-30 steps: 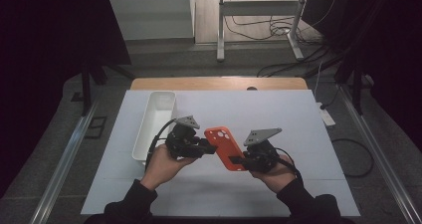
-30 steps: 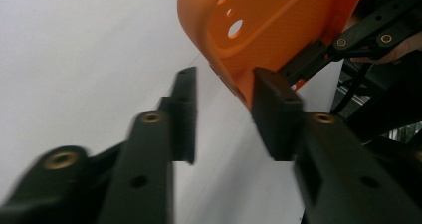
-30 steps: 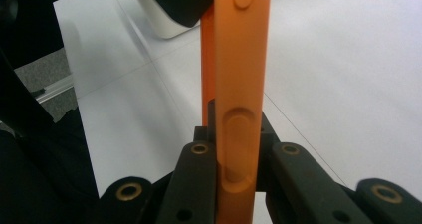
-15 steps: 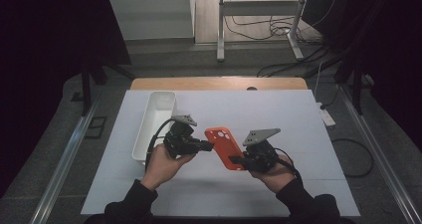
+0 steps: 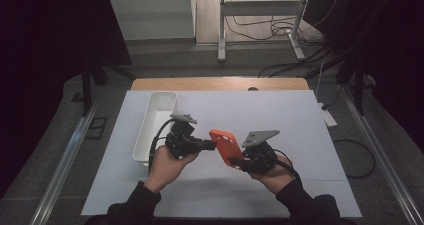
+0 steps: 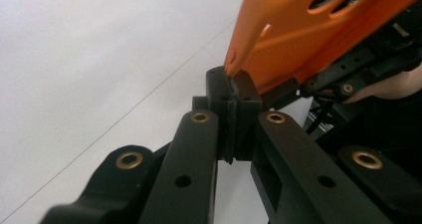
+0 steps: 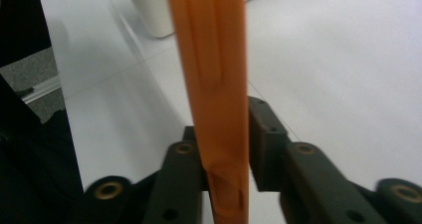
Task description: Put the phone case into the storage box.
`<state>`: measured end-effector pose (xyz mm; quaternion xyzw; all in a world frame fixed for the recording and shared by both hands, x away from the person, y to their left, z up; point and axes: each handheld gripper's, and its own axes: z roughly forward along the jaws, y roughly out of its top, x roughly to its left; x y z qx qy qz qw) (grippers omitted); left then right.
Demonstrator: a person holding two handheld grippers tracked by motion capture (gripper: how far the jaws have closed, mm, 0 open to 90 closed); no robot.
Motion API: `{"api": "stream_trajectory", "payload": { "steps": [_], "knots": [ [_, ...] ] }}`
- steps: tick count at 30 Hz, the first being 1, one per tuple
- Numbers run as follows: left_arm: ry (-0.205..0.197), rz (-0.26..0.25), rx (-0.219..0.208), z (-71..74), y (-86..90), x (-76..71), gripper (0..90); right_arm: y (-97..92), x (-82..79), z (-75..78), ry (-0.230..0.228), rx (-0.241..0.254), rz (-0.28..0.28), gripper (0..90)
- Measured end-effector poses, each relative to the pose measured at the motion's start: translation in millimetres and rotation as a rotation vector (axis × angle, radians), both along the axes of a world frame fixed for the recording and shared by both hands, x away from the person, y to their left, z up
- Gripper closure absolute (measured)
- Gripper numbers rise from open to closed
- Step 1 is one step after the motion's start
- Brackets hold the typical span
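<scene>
A: Surface?

B: White table [image 5: 300, 130], wooden edge at the far side, grey floor around it, cables by a metal stand [image 5: 260, 15]. White bin [image 5: 156, 116] at the left.

A: The case?

B: Orange case [image 5: 227, 146] held above the table between both hands. Left gripper [image 5: 210, 145] pinches its edge tight. Right gripper [image 5: 239, 161] has just been easing open, case still between its jaws, a gap at one pad.

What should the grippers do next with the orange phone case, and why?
Probably the right gripper should finish letting go. The left gripper is already pinched shut on the edge of the orange phone case, and the right one's jaws have just been opening, with a gap showing beside the case. Then the left can carry it alone, maybe toward the white bin.
</scene>
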<state>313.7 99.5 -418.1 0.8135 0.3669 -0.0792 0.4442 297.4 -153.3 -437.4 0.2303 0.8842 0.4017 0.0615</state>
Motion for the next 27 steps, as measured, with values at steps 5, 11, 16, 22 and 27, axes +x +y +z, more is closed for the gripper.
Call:
{"api": "stream_trajectory", "payload": {
  "steps": [5, 11, 16, 22, 27],
  "knots": [
    [0.002, 0.005, 0.017, -2.4, -3.5, 0.0, 89.3, 3.5, -0.6, -2.2, -0.02, -0.013, -0.008, 52.9],
    [-0.007, 0.022, 0.038, -2.9, -2.6, 0.6, 89.2, 3.0, 0.9, 0.3, -0.038, 0.012, -0.018, 37.9],
    [-0.013, 0.041, 0.053, -3.0, 0.7, 1.9, 89.2, -0.2, 1.7, 1.0, -0.046, 0.02, -0.034, 28.1],
    [-0.019, 0.053, 0.067, -3.2, 5.1, 3.4, 89.2, -3.8, 3.0, -1.4, -0.021, 0.047, -0.054, 14.9],
    [-0.023, 0.06, 0.07, -2.8, 8.3, 4.6, 89.2, -7.5, 3.8, -3.2, -0.002, 0.04, -0.06, 5.7]
  ]
}}
